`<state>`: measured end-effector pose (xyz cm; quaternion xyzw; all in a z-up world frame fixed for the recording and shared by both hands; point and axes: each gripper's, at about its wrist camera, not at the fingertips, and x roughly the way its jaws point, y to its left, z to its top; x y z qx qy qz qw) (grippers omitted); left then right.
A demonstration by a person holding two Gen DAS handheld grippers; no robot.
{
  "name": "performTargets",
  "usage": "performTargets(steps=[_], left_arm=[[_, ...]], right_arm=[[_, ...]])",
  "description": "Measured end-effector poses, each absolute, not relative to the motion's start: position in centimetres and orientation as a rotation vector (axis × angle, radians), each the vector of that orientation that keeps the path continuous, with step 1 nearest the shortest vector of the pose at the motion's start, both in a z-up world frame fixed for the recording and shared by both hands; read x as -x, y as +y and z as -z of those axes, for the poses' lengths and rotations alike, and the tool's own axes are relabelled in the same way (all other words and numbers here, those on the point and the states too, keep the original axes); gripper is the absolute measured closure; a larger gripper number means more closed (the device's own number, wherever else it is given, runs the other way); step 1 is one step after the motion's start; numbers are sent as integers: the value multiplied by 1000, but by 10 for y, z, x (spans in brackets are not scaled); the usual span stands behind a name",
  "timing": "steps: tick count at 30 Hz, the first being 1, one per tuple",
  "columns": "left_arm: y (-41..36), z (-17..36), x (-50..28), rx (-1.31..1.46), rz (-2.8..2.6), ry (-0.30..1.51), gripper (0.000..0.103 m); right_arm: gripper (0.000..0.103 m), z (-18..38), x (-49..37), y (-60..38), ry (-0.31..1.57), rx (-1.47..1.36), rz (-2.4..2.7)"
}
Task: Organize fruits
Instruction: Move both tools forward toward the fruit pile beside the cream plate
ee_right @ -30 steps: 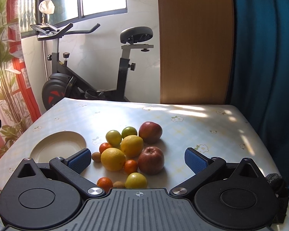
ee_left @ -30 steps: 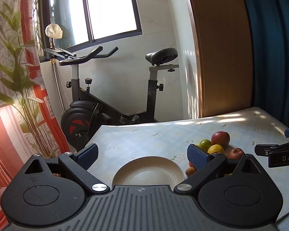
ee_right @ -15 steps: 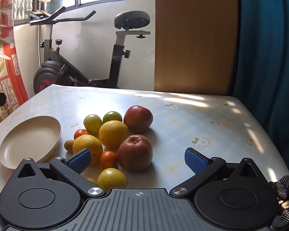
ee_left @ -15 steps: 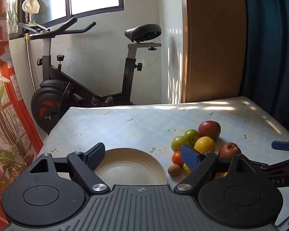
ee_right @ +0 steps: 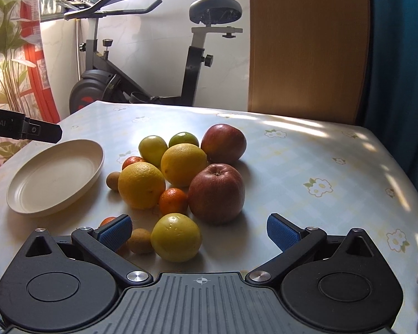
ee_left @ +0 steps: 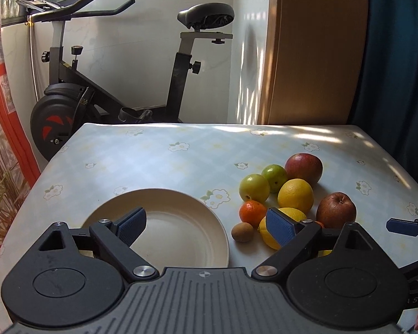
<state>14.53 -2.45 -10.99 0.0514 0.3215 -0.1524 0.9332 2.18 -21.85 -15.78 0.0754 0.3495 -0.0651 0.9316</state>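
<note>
The left gripper (ee_left: pixel 206 224) hangs over the near part of the plate (ee_left: pixel 181 214), its jaws wide and opening, with only the bare plate showing between them. Its right pad (ee_left: pixel 278 226) sits in front of a lemon (ee_left: pixel 292 214) without clearly touching it; the fisheye makes that gap hard to judge.

The right gripper (ee_right: pixel 199 229) is spread wide too and holds nothing. A yellow citrus (ee_right: pixel 176 238) lies on the table (ee_right: pixel 334 167) just inside its left pad (ee_right: pixel 115 232), with a small brown fruit (ee_right: pixel 140 240) beside it.

The fruits form one tight cluster to the right of the plate (all on the table, none on the plate): two red apples (ee_right: pixel 216 193), one behind the other; two large yellow citrus (ee_right: pixel 141 185) side by side; two green fruits (ee_right: pixel 153 146) at the back; and small oranges (ee_right: pixel 173 201) tucked among them. Another small brown fruit (ee_right: pixel 113 181) lies between the cluster and the plate's rim.

Behind the table stands an exercise bike (ee_right: pixel 142 64).
</note>
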Motion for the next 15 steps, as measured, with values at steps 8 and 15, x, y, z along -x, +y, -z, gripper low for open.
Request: performTargets(steps=[8,15], left_arm=[[-38,123,-136,-181,347,691,11],[-46,121,-131,-215,407,681,36]], right_arm=[[2,168,-19,-225,742,-219,84],[28,173,-20,-221,768,-203,65]])
